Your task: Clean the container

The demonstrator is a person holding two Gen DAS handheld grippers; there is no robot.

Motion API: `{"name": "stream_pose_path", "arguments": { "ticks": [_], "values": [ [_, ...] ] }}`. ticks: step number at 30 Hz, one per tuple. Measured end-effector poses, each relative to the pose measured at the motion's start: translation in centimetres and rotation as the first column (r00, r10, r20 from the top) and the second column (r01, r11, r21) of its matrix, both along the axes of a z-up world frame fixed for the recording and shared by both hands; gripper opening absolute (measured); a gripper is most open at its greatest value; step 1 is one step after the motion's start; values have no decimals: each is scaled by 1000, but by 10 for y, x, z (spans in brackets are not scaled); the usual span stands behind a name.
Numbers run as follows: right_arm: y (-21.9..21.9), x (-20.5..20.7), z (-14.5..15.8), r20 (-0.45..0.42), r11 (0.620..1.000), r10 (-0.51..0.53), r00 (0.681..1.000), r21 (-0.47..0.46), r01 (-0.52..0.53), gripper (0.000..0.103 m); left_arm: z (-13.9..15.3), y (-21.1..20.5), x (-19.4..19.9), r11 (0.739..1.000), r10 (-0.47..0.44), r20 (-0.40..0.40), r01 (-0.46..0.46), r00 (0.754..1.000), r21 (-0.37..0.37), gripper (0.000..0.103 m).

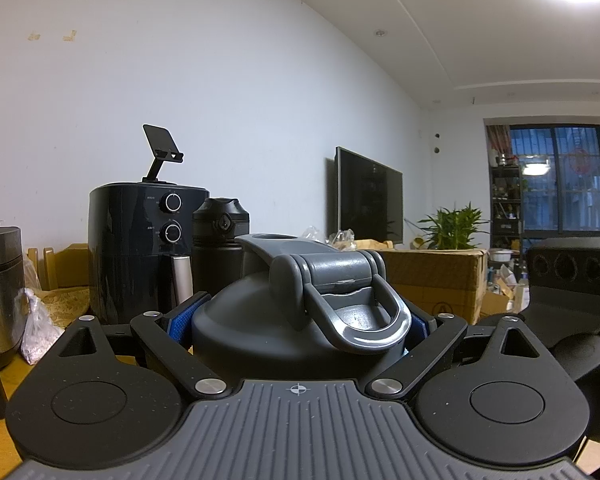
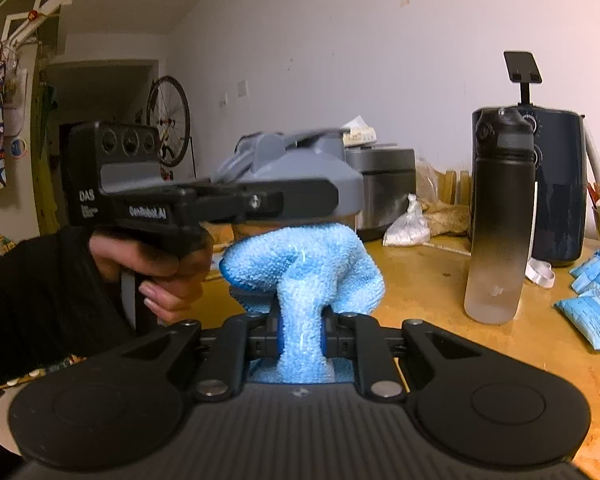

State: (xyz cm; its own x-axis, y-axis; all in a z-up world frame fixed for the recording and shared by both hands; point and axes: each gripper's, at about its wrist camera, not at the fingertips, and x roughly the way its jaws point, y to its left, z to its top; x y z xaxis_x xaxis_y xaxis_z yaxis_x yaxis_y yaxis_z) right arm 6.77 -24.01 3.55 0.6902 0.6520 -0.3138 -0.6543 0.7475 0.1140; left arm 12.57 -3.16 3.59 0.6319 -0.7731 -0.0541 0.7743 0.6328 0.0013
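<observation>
The container [image 1: 260,332] is a shaker bottle with a dark grey domed lid and a loop handle, held upright and close to the left wrist camera. My left gripper [image 1: 300,320] is shut on it, a blue pad [image 1: 182,316] pressing on each side just under the lid. In the right wrist view the same lid [image 2: 300,168] shows above the left gripper [image 2: 292,200], which a hand in a black sleeve [image 2: 164,264] holds. My right gripper [image 2: 302,332] is shut on a light blue microfibre cloth [image 2: 300,264]. The bunched cloth sits against the bottle's body below the lid and hides it.
On the yellow wooden table [image 2: 440,280] stand a dark air fryer [image 1: 140,248], a black-to-clear drinking bottle [image 2: 500,220] and a steel cooker [image 2: 384,188]. A white bag [image 2: 408,228] and blue packets [image 2: 592,304] lie at the right. A cardboard box [image 1: 432,280] stands behind.
</observation>
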Motion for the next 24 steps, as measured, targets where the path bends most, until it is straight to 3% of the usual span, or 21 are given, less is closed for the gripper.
{"name": "stream_pose_path", "arguments": {
  "ticks": [15, 24],
  "values": [
    [14, 21, -40, -180, 990, 27, 983, -130, -51, 8, -1, 1, 1, 1000, 0, -1, 0, 1000, 0, 95],
    [17, 21, -43, -190, 987, 26, 982, -152, -56, 8, -1, 1, 2, 1000, 2, -2, -2, 1000, -2, 95]
  ]
}}
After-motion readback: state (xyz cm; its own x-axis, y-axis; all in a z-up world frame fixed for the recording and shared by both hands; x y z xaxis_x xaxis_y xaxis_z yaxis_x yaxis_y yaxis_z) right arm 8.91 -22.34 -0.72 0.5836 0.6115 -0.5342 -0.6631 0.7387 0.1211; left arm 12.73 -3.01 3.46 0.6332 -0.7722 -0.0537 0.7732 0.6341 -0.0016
